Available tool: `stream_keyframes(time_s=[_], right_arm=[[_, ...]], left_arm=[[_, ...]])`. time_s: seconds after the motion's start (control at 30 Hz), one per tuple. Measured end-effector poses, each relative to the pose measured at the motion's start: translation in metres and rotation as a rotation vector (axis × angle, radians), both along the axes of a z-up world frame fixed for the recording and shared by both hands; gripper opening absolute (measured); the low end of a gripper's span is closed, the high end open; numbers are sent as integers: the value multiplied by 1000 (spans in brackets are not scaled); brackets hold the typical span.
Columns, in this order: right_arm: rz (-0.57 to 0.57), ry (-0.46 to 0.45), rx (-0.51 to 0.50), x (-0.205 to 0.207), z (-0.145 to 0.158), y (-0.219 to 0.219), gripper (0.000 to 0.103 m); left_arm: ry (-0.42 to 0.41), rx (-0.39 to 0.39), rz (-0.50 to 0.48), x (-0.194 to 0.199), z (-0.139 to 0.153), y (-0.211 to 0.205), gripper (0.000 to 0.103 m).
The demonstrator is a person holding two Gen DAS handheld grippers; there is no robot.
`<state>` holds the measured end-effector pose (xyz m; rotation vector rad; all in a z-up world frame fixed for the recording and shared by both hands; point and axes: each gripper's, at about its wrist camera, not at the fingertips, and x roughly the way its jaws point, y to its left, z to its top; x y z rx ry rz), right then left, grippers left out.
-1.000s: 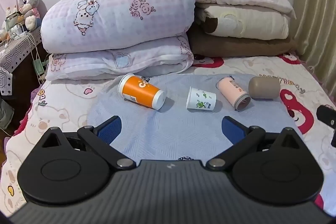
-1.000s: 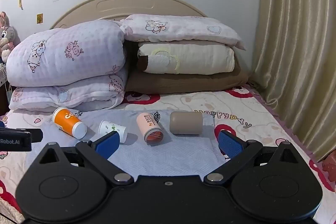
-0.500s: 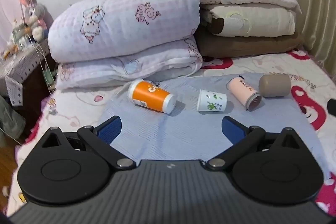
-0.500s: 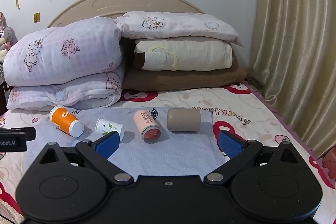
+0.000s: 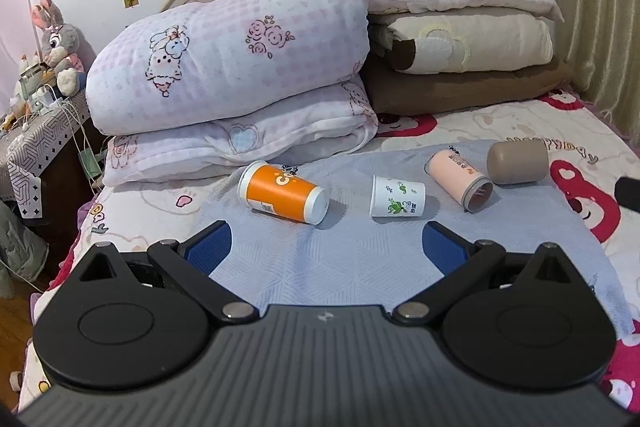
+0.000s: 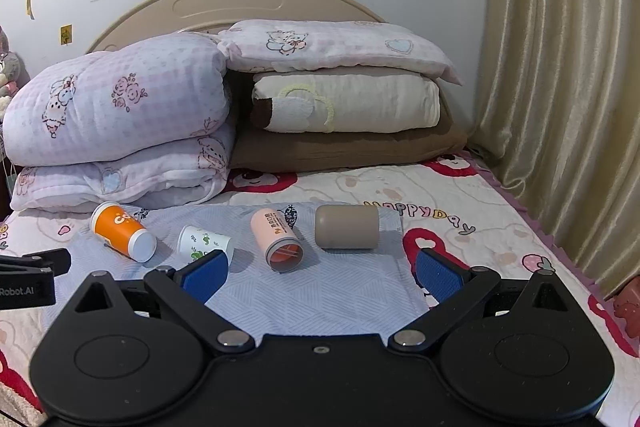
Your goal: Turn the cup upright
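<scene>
Left gripper (image 5: pixel 326 241) has swung rightward, centring the cups. Four lie sideways on the blue mat (image 5: pixel 352 259): orange cup (image 5: pixel 282 193), white cup (image 5: pixel 397 196), pink, taupe. Both jaws apart, empty; right gripper (image 6: pixel 320 269) lines up with the pink cup (image 6: pixel 278 237).

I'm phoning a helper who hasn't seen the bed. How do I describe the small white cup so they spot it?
On the bed, find the pale blue cloth before the folded quilts. Four cups lie in a row on it; the small white cup is second from the left. It alone is white with green leaf prints, and is the shortest.
</scene>
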<state>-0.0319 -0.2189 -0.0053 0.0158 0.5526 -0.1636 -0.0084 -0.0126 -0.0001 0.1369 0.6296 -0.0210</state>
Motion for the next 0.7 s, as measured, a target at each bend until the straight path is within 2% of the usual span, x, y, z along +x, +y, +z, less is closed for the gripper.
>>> stream_keyframes(time_s=[0.13, 0.33, 0.53, 0.7], right_arm=[[4, 5, -3, 1, 0, -1, 102], [4, 6, -4, 1, 0, 0, 102], [7, 10, -10, 1, 0, 3, 102], [13, 15, -7, 1, -2, 3, 102]], left_arm=[[-5, -53, -10, -2, 4, 7, 103], [-16, -24, -15, -3, 2, 3, 103], [-22, -33, -24, -4, 2, 2, 103], [-21, -71, -8, -4, 4, 10, 103]])
